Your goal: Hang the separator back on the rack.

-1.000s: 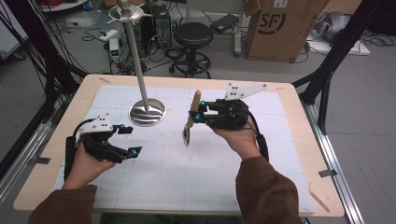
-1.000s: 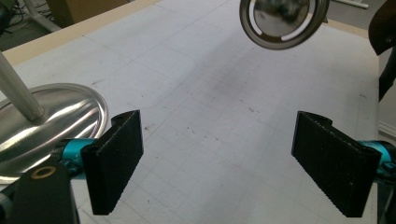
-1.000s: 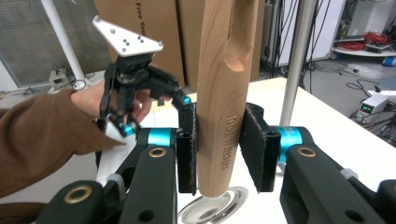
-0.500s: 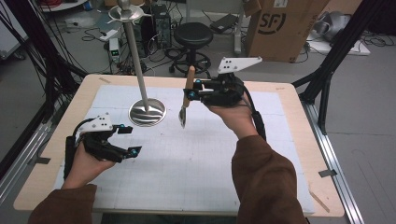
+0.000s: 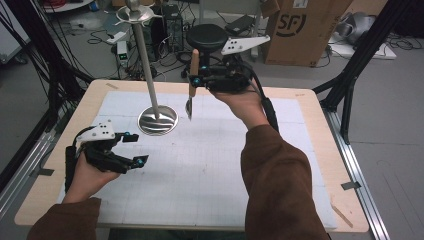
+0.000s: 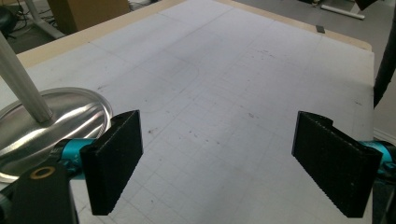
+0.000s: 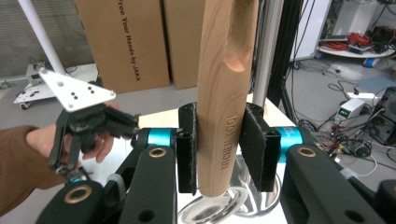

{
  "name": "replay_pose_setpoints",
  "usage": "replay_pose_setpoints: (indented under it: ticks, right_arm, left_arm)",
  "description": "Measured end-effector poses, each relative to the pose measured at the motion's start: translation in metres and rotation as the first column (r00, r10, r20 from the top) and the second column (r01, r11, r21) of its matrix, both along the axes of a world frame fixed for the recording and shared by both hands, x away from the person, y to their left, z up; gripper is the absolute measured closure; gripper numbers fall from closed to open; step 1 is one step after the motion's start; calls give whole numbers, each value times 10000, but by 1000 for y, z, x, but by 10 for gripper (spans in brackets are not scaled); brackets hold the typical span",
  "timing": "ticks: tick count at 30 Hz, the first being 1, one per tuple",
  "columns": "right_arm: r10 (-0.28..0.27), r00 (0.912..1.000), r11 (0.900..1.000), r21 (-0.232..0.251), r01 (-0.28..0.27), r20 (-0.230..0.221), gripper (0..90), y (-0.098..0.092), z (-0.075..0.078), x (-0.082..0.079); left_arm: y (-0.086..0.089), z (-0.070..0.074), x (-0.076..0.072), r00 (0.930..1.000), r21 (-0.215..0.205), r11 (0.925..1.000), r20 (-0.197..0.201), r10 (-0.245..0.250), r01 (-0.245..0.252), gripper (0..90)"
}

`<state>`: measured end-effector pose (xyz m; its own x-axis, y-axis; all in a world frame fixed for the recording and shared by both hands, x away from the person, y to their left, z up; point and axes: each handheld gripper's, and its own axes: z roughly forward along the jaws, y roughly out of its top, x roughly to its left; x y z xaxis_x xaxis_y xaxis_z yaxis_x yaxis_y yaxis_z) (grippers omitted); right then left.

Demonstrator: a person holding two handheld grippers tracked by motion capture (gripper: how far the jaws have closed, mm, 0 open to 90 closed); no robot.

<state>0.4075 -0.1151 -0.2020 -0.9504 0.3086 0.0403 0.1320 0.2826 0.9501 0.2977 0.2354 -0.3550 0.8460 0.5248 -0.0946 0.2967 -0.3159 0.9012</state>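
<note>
So the right gripper (image 5: 196, 81) is pinching a wooden-handled utensil (image 5: 191, 80) by its handle, holding it upright in the air over the far part of the table (image 5: 310, 150), just beside the tall metal stand (image 5: 145, 55), with the small metal end (image 5: 189, 107) pointing down close to the stand's round shiny base (image 5: 157, 120). In the right gripper view the two black pads (image 7: 187, 147) sit tight against both sides of the handle (image 7: 224, 93), which has some stamped lettering I can't really read. The left gripper (image 5: 136, 149) just rests low over the white gridded mat (image 5: 200, 170) at the near left, jaws spread wide with nothing between the pads (image 6: 114, 161), the base (image 6: 42, 126) right next to it.
</note>
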Motion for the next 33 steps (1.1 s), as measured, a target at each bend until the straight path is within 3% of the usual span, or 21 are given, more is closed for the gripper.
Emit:
replay_pose_setpoints:
  ticks: [19,33]
  right_arm:
    - [-406,9991,9982,-454,399,-127,686,28,20,43]
    - [-763,9968,9958,-524,751,-230,686,46,30,76]
  left_arm:
    - [5,1,1,10000,-288,9996,-54,-33,32,169]
    - [6,-1,2,9999,-280,9996,-92,-70,67,169]
